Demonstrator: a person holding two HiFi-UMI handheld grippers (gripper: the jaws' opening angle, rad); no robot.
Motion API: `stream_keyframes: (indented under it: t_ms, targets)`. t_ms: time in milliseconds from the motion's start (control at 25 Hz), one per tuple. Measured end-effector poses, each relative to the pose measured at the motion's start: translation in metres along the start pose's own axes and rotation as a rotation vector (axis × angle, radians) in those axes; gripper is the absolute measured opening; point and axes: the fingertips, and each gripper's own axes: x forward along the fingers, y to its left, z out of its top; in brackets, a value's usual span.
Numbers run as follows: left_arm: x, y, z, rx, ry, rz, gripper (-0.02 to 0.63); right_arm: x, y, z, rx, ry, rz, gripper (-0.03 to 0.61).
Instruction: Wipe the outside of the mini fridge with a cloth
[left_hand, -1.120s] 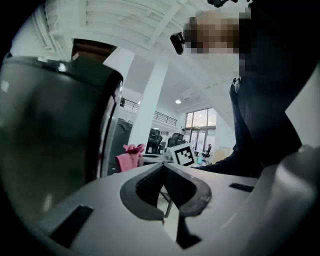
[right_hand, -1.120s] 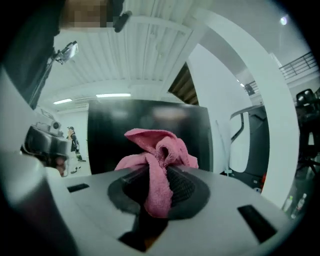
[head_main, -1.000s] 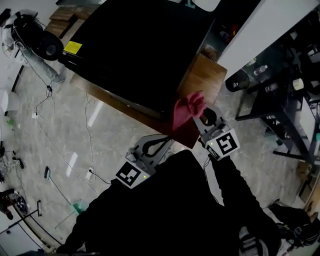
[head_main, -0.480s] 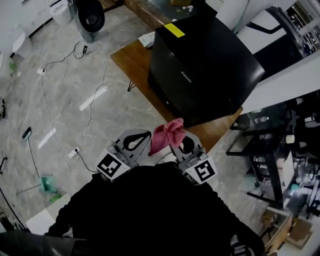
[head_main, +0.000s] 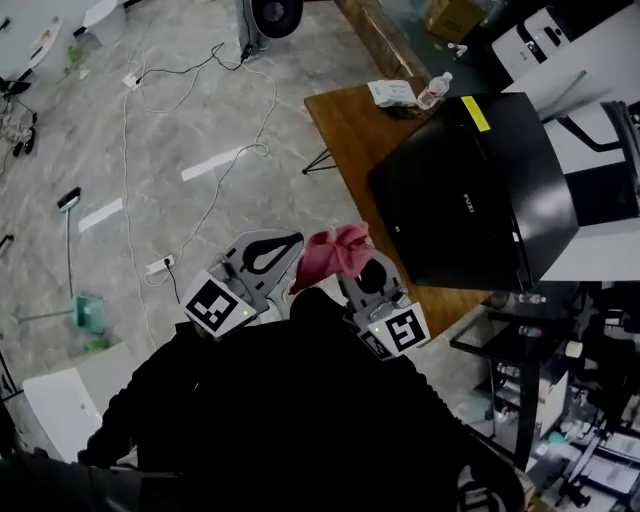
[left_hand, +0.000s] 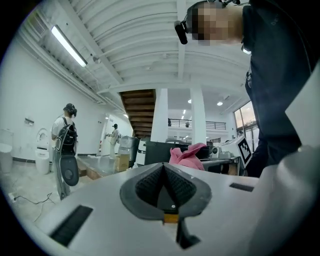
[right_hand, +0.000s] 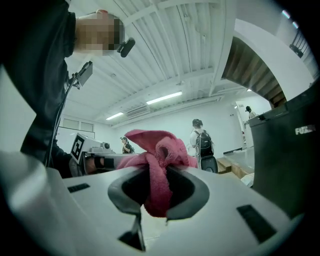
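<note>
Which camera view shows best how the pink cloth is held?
The right gripper view: the pink cloth fills the middle, pinched between the jaws of the right gripper. The head view shows it only as a small bunch above that gripper. The left gripper view shows just a small pink piece in the background.

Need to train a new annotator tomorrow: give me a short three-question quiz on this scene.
1. True or false: the right gripper is shut on the pink cloth.
2. The black mini fridge stands on: A) the floor, B) the wooden table, C) a metal rack.
3. What sits between the jaws of the left gripper?
Key: 1 true. 2 B. 3 nothing; its jaws are together.
</note>
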Motion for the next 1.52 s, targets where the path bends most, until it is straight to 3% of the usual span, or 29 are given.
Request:
stream_keyframes:
  t_ms: [360, 560, 720, 1000, 1200, 1280, 1520]
  targets:
    - [0.020, 0.132, 0.014, 0.017, 0.026, 0.092, 0.006, 0.131, -0.048, 0.008, -0.008, -0.037, 0.107, 0.074]
    - [0.071, 0.210, 0.039, 0.034, 0.049, 0.090, 0.006, 0.194, -0.118, 0.031, 0.018, -0.044, 0.064, 0.075]
    - [0.126, 0.256, 0.054, 0.057, 0.045, 0.044, 0.006, 0.228, -0.177, 0.048, 0.036, -0.069, 0.009, 0.075]
    - [0.236, 0.313, 0.067, 0.082, 0.043, -0.132, 0.006, 0.255, -0.273, 0.062, 0.091, -0.142, -0.209, 0.078]
    - [0.331, 0.360, 0.065, 0.065, 0.002, -0.323, 0.006, 0.287, -0.355, 0.063, 0.174, -0.220, -0.360, 0.078]
    - [0.371, 0.375, 0.062, 0.080, 0.023, -0.419, 0.006, 0.292, -0.394, 0.065, 0.207, -0.266, -0.465, 0.078]
    - [0.471, 0.397, 0.080, 0.079, 0.072, -0.763, 0.006, 0.281, -0.501, 0.090, 0.271, -0.447, -0.888, 0.078]
